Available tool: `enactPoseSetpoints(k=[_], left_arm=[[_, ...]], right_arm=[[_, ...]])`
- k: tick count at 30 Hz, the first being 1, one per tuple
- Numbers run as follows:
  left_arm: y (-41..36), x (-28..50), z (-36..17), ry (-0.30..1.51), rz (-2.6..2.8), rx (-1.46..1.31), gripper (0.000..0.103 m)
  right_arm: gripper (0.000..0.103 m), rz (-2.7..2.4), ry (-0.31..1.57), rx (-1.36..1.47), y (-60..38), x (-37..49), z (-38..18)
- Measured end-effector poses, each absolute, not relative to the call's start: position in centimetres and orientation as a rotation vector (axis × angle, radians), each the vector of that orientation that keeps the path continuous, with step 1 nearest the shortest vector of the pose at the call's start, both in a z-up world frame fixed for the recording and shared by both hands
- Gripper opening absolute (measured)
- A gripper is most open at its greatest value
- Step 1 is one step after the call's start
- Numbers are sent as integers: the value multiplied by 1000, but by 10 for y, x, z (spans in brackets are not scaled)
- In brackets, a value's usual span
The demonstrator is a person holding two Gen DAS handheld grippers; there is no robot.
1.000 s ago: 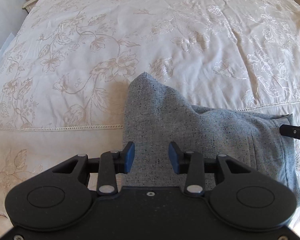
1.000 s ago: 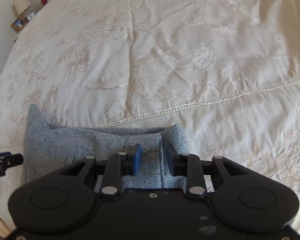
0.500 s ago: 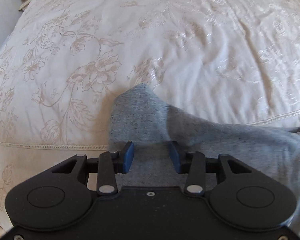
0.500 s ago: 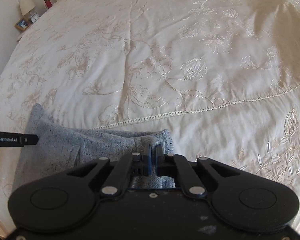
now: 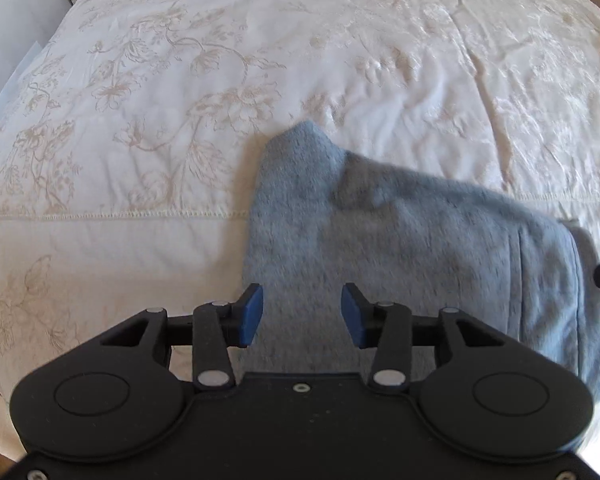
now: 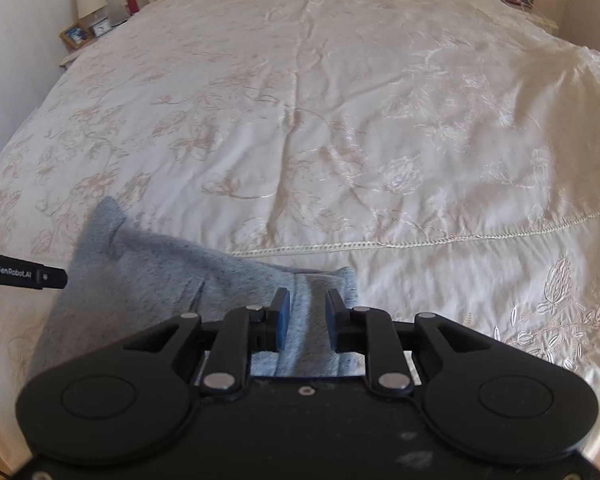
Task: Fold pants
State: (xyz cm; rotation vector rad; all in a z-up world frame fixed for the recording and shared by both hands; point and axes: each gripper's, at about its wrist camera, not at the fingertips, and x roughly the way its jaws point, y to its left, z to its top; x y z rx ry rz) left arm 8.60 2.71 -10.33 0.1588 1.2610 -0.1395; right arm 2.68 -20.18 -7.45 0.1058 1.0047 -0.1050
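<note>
Cream embroidered bedspread (image 6: 340, 140) fills the room's wide bed, and on its near edge lies the folded grey marl fabric pants (image 5: 380, 232), one corner poking up past the stitched seam. Over them the left gripper (image 5: 302, 316) hangs spread, gripping nothing. The right gripper (image 6: 307, 320) is opening, with cloth between its pads. Released unevenly, the loose stack could slump and undo the fold.

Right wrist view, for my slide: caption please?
Right gripper opening over folded grey pants on a floral bedspread.
</note>
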Motion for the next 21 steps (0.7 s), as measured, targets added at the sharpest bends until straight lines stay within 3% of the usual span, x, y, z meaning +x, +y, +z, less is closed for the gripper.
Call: enactPoseSetpoints(k=[5, 8, 21], left_arm=[[11, 61, -157, 1319, -126, 271, 55], [8, 64, -162, 1323, -94, 295, 54], [30, 21, -90, 1245, -115, 116, 53]], right_arm=[[23, -46, 1148, 7, -177, 11, -113], [22, -86, 1226, 37, -183, 7, -144], [29, -163, 1136, 114, -183, -17, -69]])
